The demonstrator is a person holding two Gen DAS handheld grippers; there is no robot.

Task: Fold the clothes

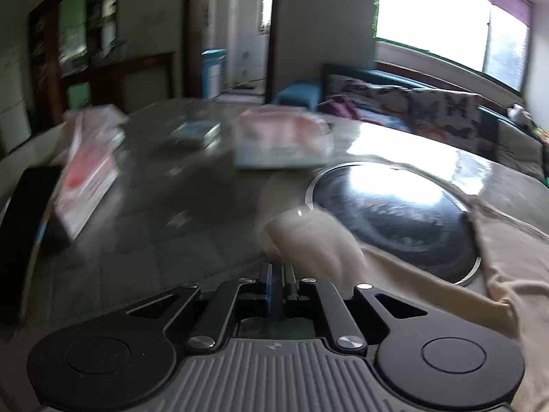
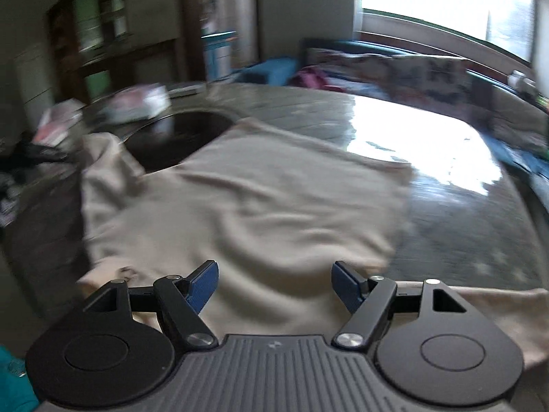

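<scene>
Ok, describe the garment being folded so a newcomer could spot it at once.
Start at the glossy grey table with its round dark inset. Spread across it, partly covering that inset, lies a beige garment, the only plain, pale cloth among printed boxes.

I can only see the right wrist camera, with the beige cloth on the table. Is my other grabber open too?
Observer: No. The left gripper is shut and seems to pinch a raised fold of the beige garment.
Operator: What is past it?
Observer: A round dark plate with a silver rim, just beyond the fold. The garment's edge covers its right side.
</scene>
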